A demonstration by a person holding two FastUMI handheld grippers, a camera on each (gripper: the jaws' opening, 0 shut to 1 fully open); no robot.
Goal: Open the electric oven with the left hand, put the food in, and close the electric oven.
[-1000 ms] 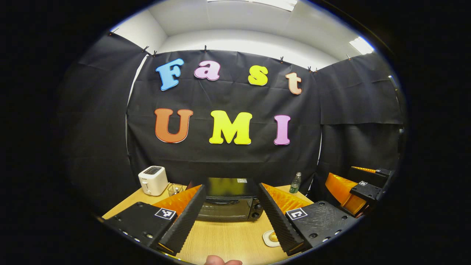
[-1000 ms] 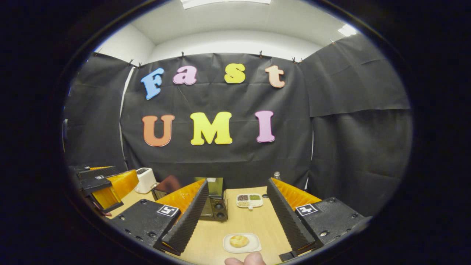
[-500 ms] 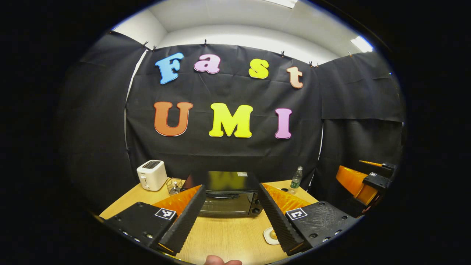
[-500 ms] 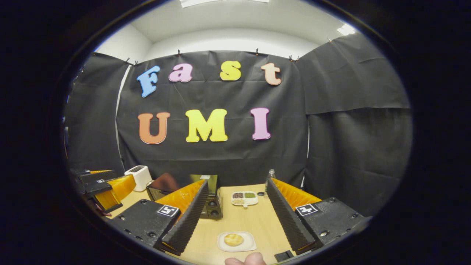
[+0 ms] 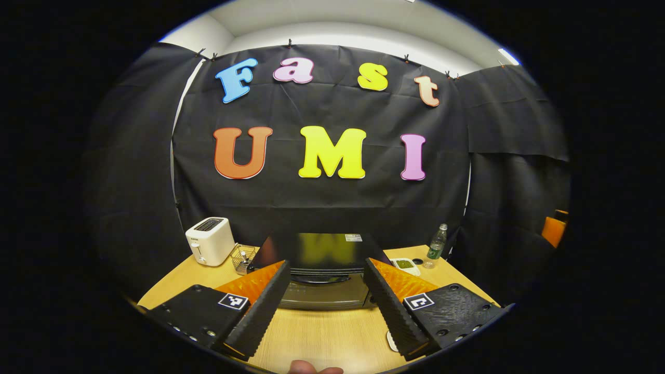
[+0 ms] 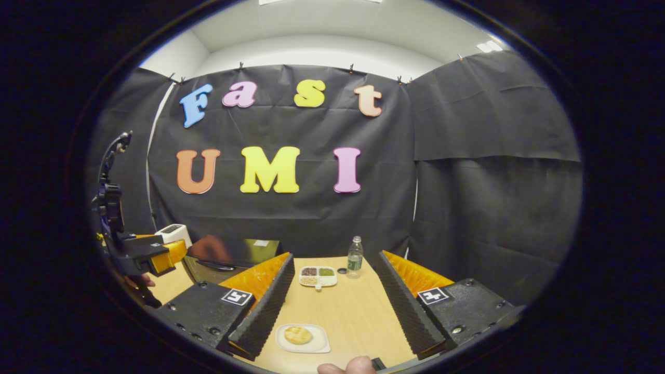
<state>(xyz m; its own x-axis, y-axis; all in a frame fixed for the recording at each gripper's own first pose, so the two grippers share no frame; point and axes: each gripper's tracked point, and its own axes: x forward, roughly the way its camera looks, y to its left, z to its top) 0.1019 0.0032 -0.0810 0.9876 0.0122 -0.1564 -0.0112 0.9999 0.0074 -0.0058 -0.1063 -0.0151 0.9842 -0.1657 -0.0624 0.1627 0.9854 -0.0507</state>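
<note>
Oven door closed, bun on white plate, divided tray w/ fillings, both tools spread, empty

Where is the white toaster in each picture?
Left gripper view: the white toaster stands at the table's far left corner, left of the black oven.
Right gripper view: it peeks out at the left edge, behind the other tool.
Shared landmark: the green water bottle.

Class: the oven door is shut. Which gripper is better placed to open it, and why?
Left. The left gripper is open and faces the oven squarely, with the door handle between its fingers. The right gripper faces the bun.
</note>
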